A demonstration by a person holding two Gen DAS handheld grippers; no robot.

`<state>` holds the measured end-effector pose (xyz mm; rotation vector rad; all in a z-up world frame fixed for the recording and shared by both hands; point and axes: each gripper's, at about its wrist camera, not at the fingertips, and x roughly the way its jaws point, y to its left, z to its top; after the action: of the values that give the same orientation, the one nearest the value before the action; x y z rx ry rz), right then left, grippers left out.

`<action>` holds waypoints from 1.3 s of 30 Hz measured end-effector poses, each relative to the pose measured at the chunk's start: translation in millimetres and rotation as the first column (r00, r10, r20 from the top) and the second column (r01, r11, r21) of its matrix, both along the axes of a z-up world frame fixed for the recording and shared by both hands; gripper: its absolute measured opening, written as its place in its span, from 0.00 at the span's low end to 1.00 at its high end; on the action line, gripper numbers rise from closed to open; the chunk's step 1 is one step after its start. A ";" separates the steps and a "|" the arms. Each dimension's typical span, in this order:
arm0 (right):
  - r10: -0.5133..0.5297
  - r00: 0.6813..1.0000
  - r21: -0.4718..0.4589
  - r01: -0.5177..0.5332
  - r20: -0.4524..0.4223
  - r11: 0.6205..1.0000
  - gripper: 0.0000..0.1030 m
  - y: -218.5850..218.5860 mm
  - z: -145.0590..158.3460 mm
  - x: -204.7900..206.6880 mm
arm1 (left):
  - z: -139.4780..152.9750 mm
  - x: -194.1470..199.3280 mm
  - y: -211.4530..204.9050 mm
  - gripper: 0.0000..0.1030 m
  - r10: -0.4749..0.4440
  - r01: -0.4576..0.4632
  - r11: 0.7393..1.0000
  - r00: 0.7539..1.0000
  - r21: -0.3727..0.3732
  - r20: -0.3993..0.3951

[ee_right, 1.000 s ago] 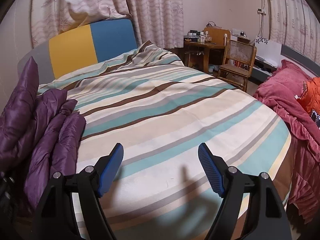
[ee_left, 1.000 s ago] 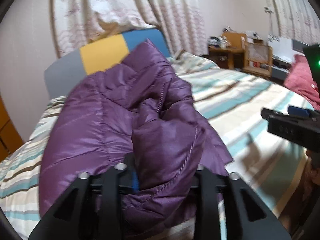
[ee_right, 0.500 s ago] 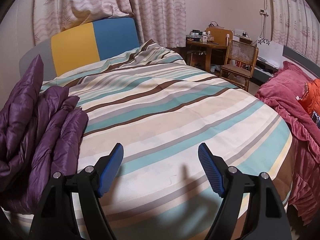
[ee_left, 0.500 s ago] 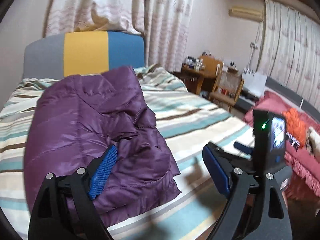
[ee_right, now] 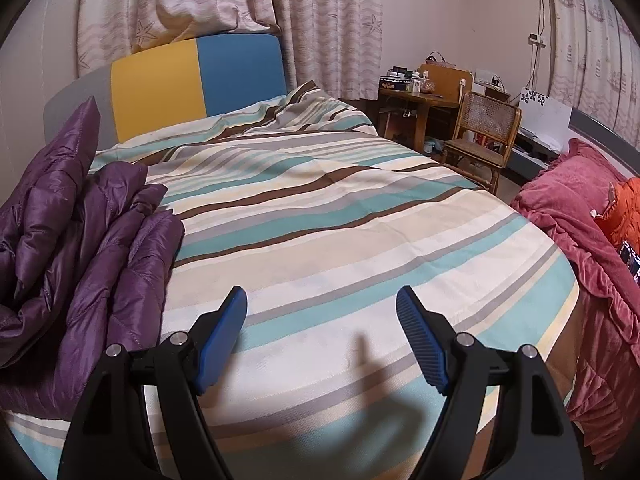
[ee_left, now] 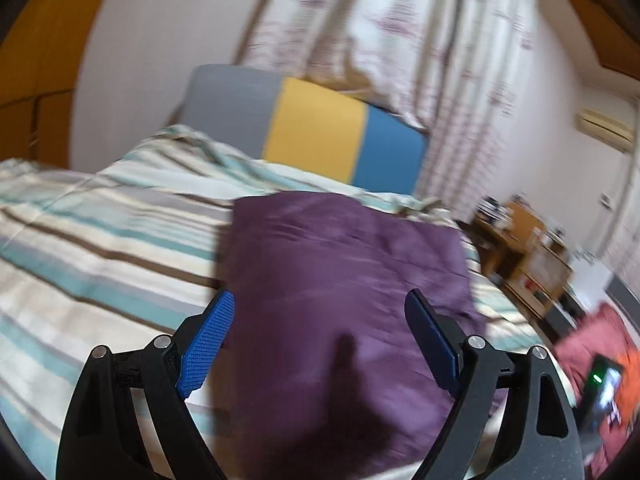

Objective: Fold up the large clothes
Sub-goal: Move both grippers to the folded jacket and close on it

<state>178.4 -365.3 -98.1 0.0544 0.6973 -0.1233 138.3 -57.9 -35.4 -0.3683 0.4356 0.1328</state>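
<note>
Hovering above the purple jacket (ee_left: 344, 280), left tongs (ee_left: 320, 332) gape empty; right tongs (ee_right: 322, 332) gape over the striped bedspread (ee_right: 340, 216).

You have one purple quilted jacket (ee_left: 344, 280) on the bed — a single folded bundle, seen again at the left edge of the right wrist view (ee_right: 80, 240). One striped duvet (ee_right: 340, 240) covers the one bed. Behind it stands one headboard (ee_right: 192, 80) in three colour panels — grey, yellow, blue. You hold two grippers, left (ee_left: 320, 328) and right (ee_right: 322, 328), each with two blue-padded fingers spread apart. One wooden chair (ee_right: 484, 136) and one wooden desk (ee_right: 420, 100) stand by the wall.
</note>
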 end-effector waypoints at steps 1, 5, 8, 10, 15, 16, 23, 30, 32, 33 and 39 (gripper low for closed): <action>0.002 1.000 0.001 -0.002 0.002 1.000 0.75 0.8 1.6 0.2 | -1.4 1.9 7.2 0.84 0.028 -0.028 1.000 1.000 -0.004 -0.006; 0.021 1.000 0.003 -0.021 0.014 1.000 0.75 7.4 10.2 2.7 | -11.9 10.6 29.7 0.84 0.104 -0.105 0.994 0.993 -0.014 -0.061; 0.040 0.999 0.004 -0.040 0.019 0.999 0.75 14.0 16.3 5.0 | -16.5 15.9 39.0 0.84 0.126 -0.128 0.992 0.988 -0.019 -0.088; 0.058 0.998 0.008 -0.058 0.029 0.998 0.75 19.4 23.1 7.2 | -18.7 19.9 42.9 0.84 0.134 -0.137 0.990 0.985 -0.020 -0.104; 0.116 0.991 0.028 -0.118 0.059 0.993 0.75 39.9 45.2 15.1 | -24.8 37.6 51.2 0.84 0.149 -0.157 0.987 0.976 -0.040 -0.158; 0.134 0.989 0.035 -0.137 0.070 0.990 0.75 45.8 51.6 17.2 | -26.3 42.6 53.5 0.84 0.150 -0.160 0.986 0.974 -0.048 -0.169; 0.275 0.945 0.094 -0.295 0.179 0.951 0.77 105.9 110.7 41.1 | -17.4 61.6 60.9 0.84 0.181 -0.188 0.982 0.969 -0.027 -0.167; 0.407 0.904 0.188 -0.426 0.133 0.885 0.76 191.3 122.5 101.7 | -13.9 81.2 83.4 0.84 0.274 -0.298 0.952 0.930 -0.069 -0.245; 0.419 0.901 0.189 -0.433 0.111 0.881 0.75 207.0 114.9 118.1 | -13.4 88.4 80.8 0.84 0.258 -0.282 0.957 0.931 -0.061 -0.259; 0.417 0.904 0.177 -0.427 0.092 0.887 0.75 213.3 107.4 127.5 | -13.1 91.4 77.7 0.84 0.251 -0.272 0.961 0.931 -0.048 -0.264; 0.386 0.922 0.116 -0.384 0.008 0.916 0.70 204.5 58.9 155.4 | -23.4 112.6 38.0 0.84 0.127 -0.118 0.992 0.946 0.049 -0.298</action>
<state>333.9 -160.8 -39.1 0.0258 0.7178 0.2974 251.0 -20.0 -58.8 -0.3459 0.7114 0.3191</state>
